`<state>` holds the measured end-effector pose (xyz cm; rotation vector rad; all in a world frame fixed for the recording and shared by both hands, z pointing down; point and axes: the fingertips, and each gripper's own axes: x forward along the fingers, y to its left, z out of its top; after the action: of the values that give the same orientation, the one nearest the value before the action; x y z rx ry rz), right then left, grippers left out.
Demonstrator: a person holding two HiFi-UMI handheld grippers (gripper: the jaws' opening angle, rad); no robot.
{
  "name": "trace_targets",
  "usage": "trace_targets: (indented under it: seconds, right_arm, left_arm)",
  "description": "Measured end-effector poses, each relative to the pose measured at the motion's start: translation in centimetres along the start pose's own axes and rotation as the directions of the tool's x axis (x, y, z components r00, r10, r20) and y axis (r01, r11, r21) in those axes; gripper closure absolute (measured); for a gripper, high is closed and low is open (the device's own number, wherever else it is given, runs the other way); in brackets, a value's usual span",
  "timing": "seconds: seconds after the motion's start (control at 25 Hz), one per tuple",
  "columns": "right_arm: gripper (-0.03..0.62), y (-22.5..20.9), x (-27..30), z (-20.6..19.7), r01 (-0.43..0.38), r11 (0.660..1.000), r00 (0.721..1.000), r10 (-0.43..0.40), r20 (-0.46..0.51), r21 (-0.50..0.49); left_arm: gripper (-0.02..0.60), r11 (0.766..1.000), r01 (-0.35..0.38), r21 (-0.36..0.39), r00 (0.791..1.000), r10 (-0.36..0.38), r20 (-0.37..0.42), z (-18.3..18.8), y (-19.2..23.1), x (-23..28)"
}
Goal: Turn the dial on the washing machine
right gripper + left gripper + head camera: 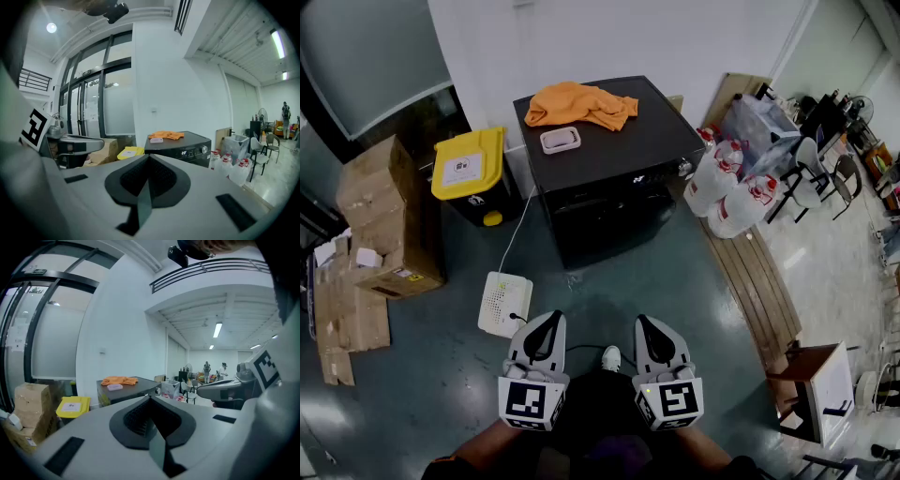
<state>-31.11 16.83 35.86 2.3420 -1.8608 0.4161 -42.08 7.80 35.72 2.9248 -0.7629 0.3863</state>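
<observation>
Dial (204, 149) is at the right end of the washing machine (623, 155) front panel, ahead of and slightly right of my right tool (649, 328), well apart. Left tool (551, 323) is farther. Both clenched, empty.

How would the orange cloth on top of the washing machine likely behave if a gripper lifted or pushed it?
The orange cloth lies crumpled in soft folds, so it would probably droop limply when lifted. It looks thin, so likely light. Pushed across the smooth top of the washing machine, it would probably bunch up.
</observation>
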Motion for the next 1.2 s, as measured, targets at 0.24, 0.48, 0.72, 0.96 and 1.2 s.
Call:
trace_targets:
  seconds: [0.24, 0.48, 0.72, 0.96, 1.2]
  right_arm:
    - [0.58, -0.8, 0.3, 0.5, 0.003, 1.0, 1.0, -0.003, 0.013, -0.003]
    - [0.58, -1.8, 0.6, 0.5, -0.005, 1.0, 1.0, 0.005, 0.015, 0.001]
    - [0.58, -3.2, 0.6, 0.9, -0.021, 1.0, 0.999, 0.021, 0.026, 0.004]
    - [0.577, -4.8, 0.5, 2.0, -0.054, 0.998, 0.996, 0.053, 0.075, 0.01]
    - [0.333, -6.5, 0.3, 2.6, -0.083, 0.997, 0.991, 0.083, 0.104, -0.012]
  left_arm:
    - [0.571, 1.0, -0.004, 0.013, 1.0, 0.003, 0.009, 0.6, -0.2, 0.6]
    - [0.571, 1.0, 0.001, 0.024, 1.0, -0.001, 0.016, 1.0, -0.9, 1.7]
    - [0.571, 1.0, -0.004, 0.028, 0.999, 0.003, 0.041, 1.8, -1.8, 2.8]
    - [0.571, 0.999, -0.003, 0.032, 0.998, 0.001, 0.069, 3.2, -3.2, 3.9]
    - [0.38, 0.999, -0.015, 0.036, 0.997, 0.012, 0.074, 3.9, -4.3, 5.3]
